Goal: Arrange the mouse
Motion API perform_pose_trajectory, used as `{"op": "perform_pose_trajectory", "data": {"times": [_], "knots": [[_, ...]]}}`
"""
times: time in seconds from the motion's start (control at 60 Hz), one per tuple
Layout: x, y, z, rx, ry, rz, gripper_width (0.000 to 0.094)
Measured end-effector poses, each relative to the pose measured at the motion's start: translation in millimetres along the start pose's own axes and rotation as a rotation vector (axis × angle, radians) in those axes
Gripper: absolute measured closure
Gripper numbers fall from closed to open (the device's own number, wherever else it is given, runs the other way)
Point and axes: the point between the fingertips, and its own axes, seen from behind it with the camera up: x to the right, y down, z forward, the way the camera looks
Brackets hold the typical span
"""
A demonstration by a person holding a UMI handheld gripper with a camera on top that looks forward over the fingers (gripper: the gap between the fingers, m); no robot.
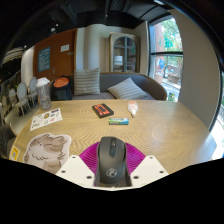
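A black computer mouse (110, 160) sits between my two fingers, its wheel end pointing away from me. The magenta pads (135, 160) press against both its sides. My gripper (111, 165) is shut on the mouse and holds it over the near edge of a round wooden table (150, 125). A mouse pad printed with an animal drawing (44, 152) lies on the table to the left of the fingers.
Beyond the fingers a red-and-black box (102, 108) and a small light-blue object (119, 121) lie on the table. A flyer (46, 120) and a clear tumbler (43, 94) are at the far left. A grey sofa (125, 88) and a window (168, 60) are behind.
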Motion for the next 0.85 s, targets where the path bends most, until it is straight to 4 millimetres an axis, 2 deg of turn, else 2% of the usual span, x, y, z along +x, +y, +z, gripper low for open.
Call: {"op": "perform_pose_trajectory", "data": {"times": [0.033,0.1,0.183,0.217,0.267,0.333,0.4,0.483,0.6,0.633,0.7,0.733,0.85], "knots": [[-19.1,-12.3,-8.4,0.023,-0.003,-0.025,0.0579],[-78.4,-31.8,-19.7,0.043,-0.048,-0.070,0.0579],[-156.0,-37.1,-19.9,0.043,-0.134,-0.105,0.0579],[-184.3,-31.5,-14.8,0.024,-0.164,-0.115,0.0576],[-220.0,-11.2,-9.4,-0.014,-0.200,-0.123,0.0573],[-249.5,8.8,11.3,-0.086,-0.203,-0.140,0.0572],[-259.1,27.9,25.6,-0.123,-0.161,-0.175,0.0568],[-255.3,42.9,39.7,-0.159,-0.100,-0.194,0.0544],[-253.0,40.3,40.1,-0.146,-0.121,-0.243,0.0443],[-255.5,40.8,37.7,-0.146,-0.148,-0.257,0.0365],[-253.8,40.5,23.3,-0.131,-0.199,-0.277,0.0057],[-250.6,38.0,13.6,-0.110,-0.217,-0.273,0.0095],[-227.7,31.6,-26.6,-0.028,-0.250,-0.217,0.0083]]}}
